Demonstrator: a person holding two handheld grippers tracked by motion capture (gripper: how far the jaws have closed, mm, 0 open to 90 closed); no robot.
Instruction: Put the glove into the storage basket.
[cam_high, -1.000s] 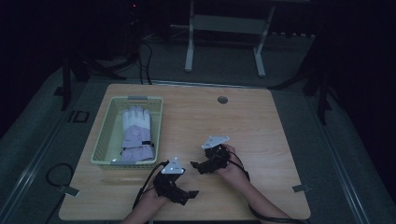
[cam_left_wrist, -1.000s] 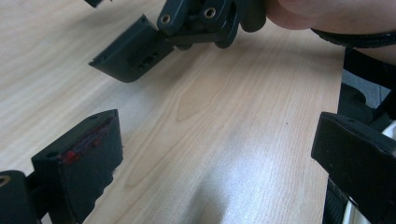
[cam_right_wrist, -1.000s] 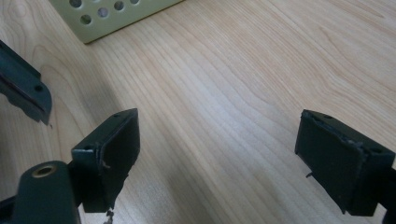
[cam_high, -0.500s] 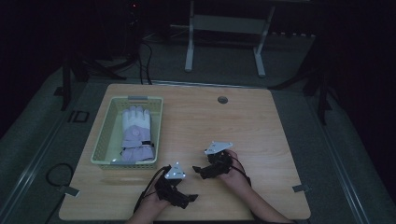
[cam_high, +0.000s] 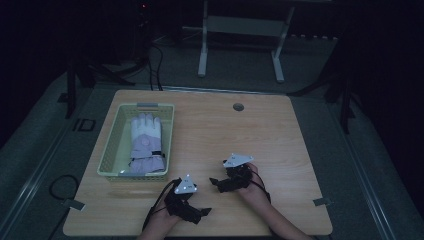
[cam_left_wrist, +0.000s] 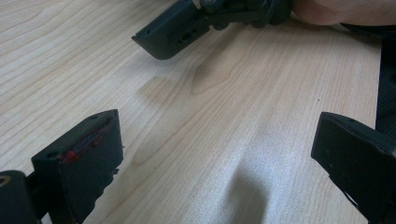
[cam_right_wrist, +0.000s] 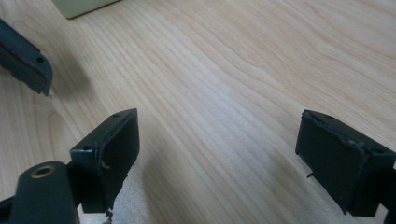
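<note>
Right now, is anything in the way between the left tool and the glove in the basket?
Only the basket's own near wall. The glove lies inside the basket, and the left tool sits open over bare table, with nothing else visible between them.

High view dim, grainy; gripper views bright, sharp.

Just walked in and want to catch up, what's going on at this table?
A person holds a two-jaw gripper in each hand at the near edge of the wooden table. The left gripper and right gripper are both open, holding nothing, low over bare wood. A white and lilac padded glove lies in the pale green plastic basket to the left, untouched.
</note>
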